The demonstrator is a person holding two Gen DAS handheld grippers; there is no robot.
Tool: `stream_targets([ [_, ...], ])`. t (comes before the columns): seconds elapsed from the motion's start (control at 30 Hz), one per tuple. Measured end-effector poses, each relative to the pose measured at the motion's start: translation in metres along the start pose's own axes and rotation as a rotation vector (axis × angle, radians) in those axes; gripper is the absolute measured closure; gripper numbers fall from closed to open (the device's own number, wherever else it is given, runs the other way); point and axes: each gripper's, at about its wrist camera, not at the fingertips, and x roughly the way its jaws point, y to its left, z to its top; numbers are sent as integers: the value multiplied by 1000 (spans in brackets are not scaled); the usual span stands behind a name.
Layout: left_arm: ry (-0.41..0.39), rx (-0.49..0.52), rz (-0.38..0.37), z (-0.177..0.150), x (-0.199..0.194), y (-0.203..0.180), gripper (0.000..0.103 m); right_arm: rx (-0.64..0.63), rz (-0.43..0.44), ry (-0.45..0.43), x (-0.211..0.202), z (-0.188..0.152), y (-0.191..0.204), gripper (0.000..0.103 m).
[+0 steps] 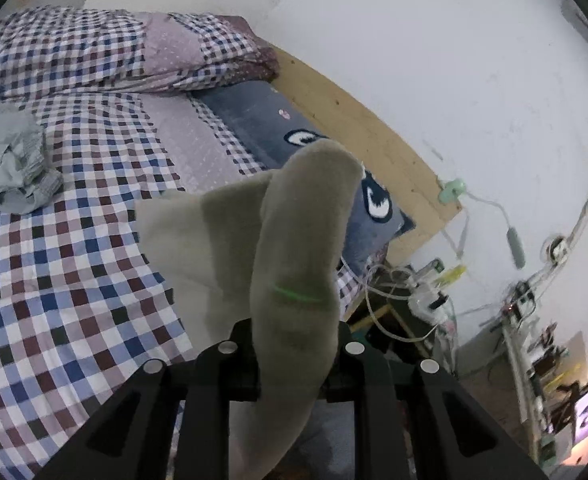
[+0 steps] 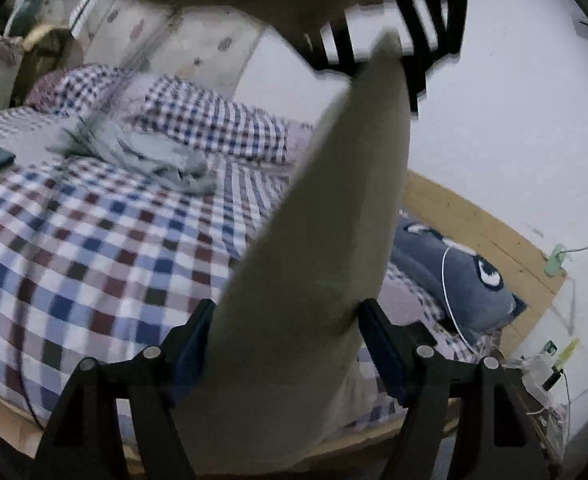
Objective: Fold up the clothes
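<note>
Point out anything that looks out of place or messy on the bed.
A grey garment lies crumpled in a heap on the checked bedsheet near the pillows, unfolded. The beige cloth is held up off the bed between both grippers.

Checked bed [image 1: 65, 264], wooden headboard [image 1: 374, 136], white wall [image 1: 434, 40], perhaps a cluttered desk [image 1: 534, 340]

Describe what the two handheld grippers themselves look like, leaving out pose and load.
The left gripper and the right gripper are both matte black plastic, each with two fingers on ribbed, cut-out linkage arms joined by round silver pivot pins. The right fingers show dark blue inner pads. No cables, markings or sleeves are visible.
</note>
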Motion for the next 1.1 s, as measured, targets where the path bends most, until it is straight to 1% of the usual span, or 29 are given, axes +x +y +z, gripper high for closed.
stream_targets([
  [0.03, -23, -21, 2, 1, -7, 2, 84, -5, 2, 13, 4, 0, -1, 27],
  [0.1, -55, -60, -6, 2, -17, 7, 84, -18, 54, 6, 2, 2, -2, 28],
  [0.13, -71, -78, -6, 2, -22, 10, 84, -19, 72, 3, -2, 4, -5, 37],
  [0.17, -87, -95, -7, 3, -28, 13, 84, -26, 90, 4, -5, 5, -8, 42],
  [0.2, -105, -118, -5, 3, -34, 18, 84, -39, 106, 3, -9, 6, -10, 49],
  [0.33, -166, -193, 0, 4, -58, 37, 84, -81, 170, -16, -29, 15, -22, 61],
  [0.4, -202, -225, 1, 4, -73, 47, 84, -90, 209, -18, -34, 22, -30, 66],
  [0.5, -287, -272, 23, 0, -101, 60, 84, -91, 249, -48, -43, 36, -47, 65],
  [0.57, -345, -284, 53, -3, -120, 67, 84, -84, 230, -87, -46, 42, -59, 60],
  [0.6, -369, -289, 68, -4, -129, 71, 84, -76, 216, -103, -44, 45, -64, 49],
  [0.63, -394, -295, 83, -5, -137, 75, 84, -66, 205, -101, -40, 45, -66, 42],
  [0.67, -401, -305, 92, -6, -140, 79, 84, -57, 195, -98, -35, 46, -69, 42],
  [0.8, -391, -344, 135, -10, -141, 97, 84, -41, 250, -13, -16, 45, -59, 40],
  [0.93, -363, -348, 161, -12, -130, 102, 84, 2, 358, 48, -16, 38, -44, 36],
  [1.0, -350, -345, 170, -13, -123, 102, 84, 1, 382, 47, -18, 36, -33, 34],
  [1.1, -333, -343, 176, -14, -114, 98, 84, 5, 392, 42, -17, 35, -12, 32],
])
